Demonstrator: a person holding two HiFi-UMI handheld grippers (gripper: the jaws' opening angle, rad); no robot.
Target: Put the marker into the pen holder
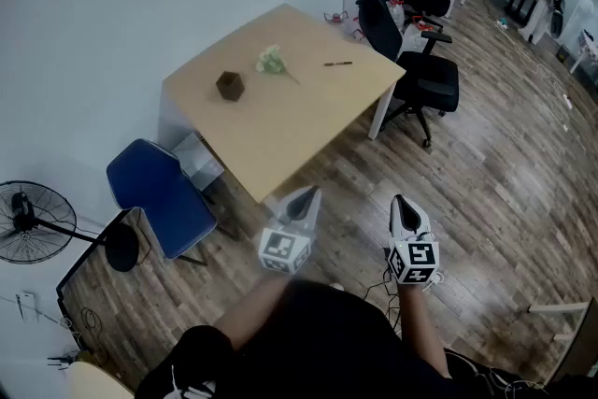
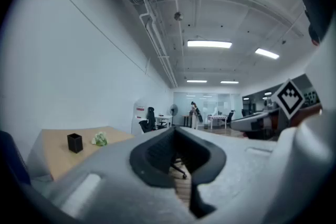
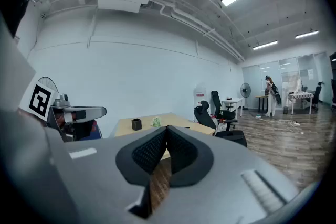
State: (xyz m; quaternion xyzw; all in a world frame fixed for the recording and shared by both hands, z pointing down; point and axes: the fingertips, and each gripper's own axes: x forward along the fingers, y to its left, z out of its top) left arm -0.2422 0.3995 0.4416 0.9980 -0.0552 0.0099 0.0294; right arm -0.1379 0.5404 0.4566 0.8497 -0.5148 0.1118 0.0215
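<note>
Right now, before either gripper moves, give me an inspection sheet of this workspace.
Surface: light wooden table.
Job's things: marker lying flat near the table's far right edge; pen holder upright toward the left, well apart from it.
Clutter: small white-green flower sprig between the two.
Grippers: left gripper and right gripper both shut, empty, short of the table.
Cables: loose wires on the floor near the standing fan.
Surroundings: blue chair, black office chairs, wood floor.
</note>
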